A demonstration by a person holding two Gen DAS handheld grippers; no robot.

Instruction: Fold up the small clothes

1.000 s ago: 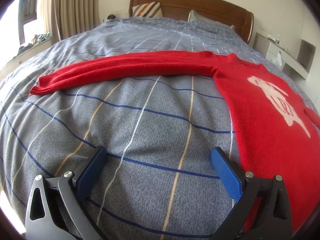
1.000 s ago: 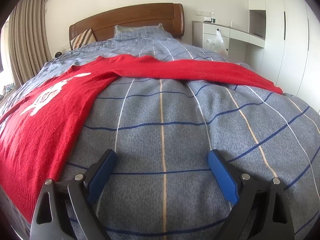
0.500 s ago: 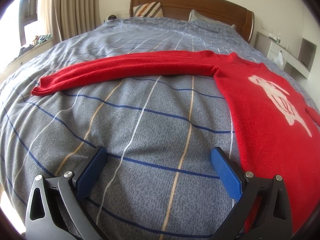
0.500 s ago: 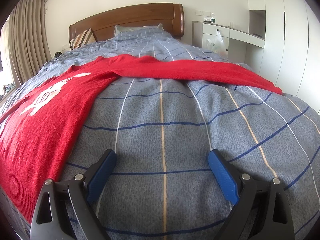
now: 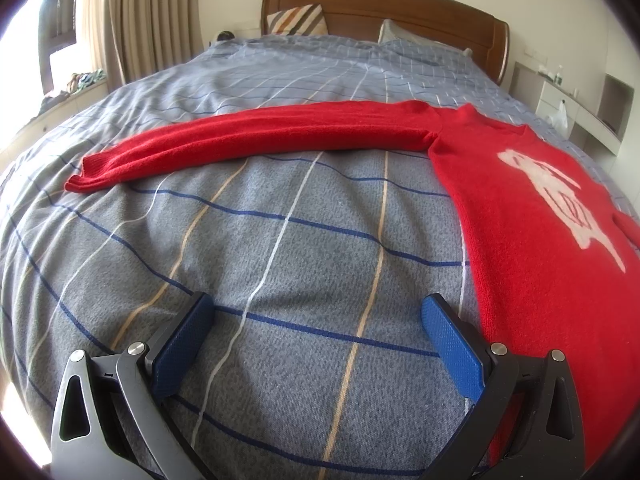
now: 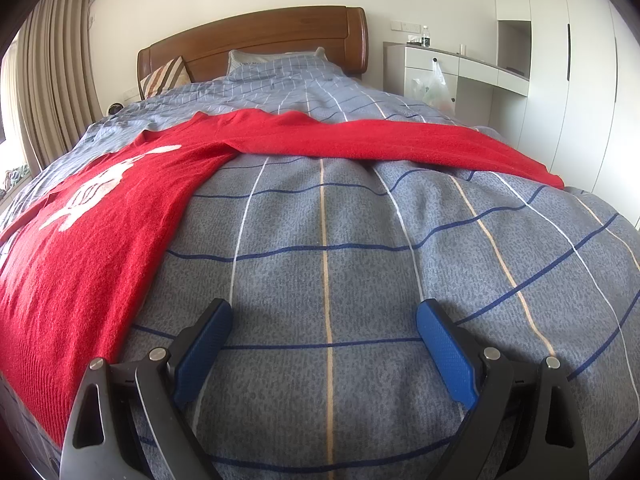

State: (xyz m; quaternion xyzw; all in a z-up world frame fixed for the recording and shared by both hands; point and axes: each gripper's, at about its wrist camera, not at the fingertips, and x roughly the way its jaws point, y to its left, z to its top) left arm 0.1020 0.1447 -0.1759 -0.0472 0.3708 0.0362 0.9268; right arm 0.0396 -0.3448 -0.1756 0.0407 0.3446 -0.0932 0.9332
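A red knitted sweater with a white motif lies flat, front up, on the bed; it also shows in the right wrist view. One sleeve stretches out to the left, the other sleeve to the right. My left gripper is open and empty, low over the cover just left of the sweater's body. My right gripper is open and empty, low over the cover just right of the body.
The bed has a grey-blue checked cover and a wooden headboard with pillows. Curtains and a window ledge stand to the left. A white desk and cupboards stand to the right.
The left gripper has drifted slightly, so the sweater sits a little further right in its view. The right gripper has barely moved. Both stay open.
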